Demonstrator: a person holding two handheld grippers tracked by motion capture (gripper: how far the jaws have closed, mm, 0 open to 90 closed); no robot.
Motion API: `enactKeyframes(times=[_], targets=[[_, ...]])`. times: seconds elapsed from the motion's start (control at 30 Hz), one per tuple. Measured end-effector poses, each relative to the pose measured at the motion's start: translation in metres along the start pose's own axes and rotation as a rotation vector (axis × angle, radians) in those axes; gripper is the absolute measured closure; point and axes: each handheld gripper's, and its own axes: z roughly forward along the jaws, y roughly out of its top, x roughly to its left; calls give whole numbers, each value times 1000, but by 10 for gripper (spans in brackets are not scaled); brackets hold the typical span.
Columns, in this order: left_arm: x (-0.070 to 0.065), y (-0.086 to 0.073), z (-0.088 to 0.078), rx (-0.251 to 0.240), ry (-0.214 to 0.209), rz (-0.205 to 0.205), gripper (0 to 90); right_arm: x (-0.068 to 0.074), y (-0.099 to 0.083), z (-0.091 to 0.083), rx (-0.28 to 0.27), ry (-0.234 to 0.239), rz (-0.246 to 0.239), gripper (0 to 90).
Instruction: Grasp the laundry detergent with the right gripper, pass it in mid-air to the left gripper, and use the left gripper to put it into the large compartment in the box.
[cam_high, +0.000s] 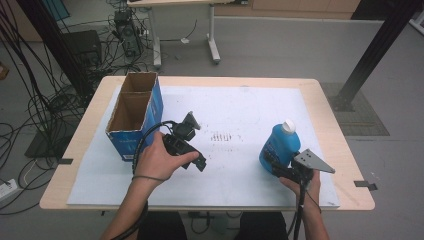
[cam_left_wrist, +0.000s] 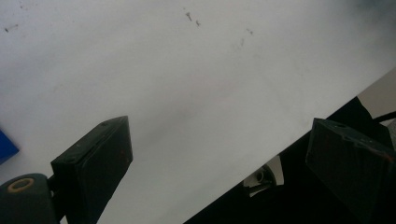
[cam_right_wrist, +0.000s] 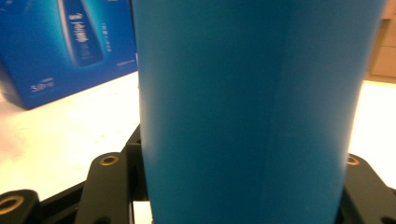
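A blue bottle (cam_high: 279, 148) with a white cap (cam_high: 288, 125) is at the right of the white mat (cam_high: 240, 105), leaning slightly. My right gripper (cam_high: 276, 167) is shut on its lower body from the near side. In the right gripper view the bottle (cam_right_wrist: 247, 112) stands between the two black jaws. An open blue cardboard box (cam_high: 134, 116) with two compartments stands at the left. Just right of it, my left gripper (cam_high: 201, 164) is in the person's hand and points toward the table's near edge. Its fingers (cam_left_wrist: 98, 163) stand wide apart over the bare mat, with nothing between them.
The blue box (cam_right_wrist: 70, 42) shows printed bottle art on its side. Faint pencil marks (cam_high: 220, 136) lie mid-mat. The wooden table rim (cam_high: 340, 135) frames the mat. Cables (cam_high: 30, 100) crowd the floor at the left, and a desk's legs (cam_high: 212, 40) stand behind.
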Motion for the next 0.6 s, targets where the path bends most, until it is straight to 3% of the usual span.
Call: enactKeyframes(times=[0.23, 0.33, 0.6], targets=[[-10, 2, -12, 11, 29, 77, 74, -11, 10, 1, 7, 89, -13, 422], [-10, 2, -17, 9, 13, 107, 75, -15, 13, 3, 7, 125, -19, 422], [-15, 2, -27, 26, 23, 184, 75, -33, 21, 7, 6, 249, -18, 421]])
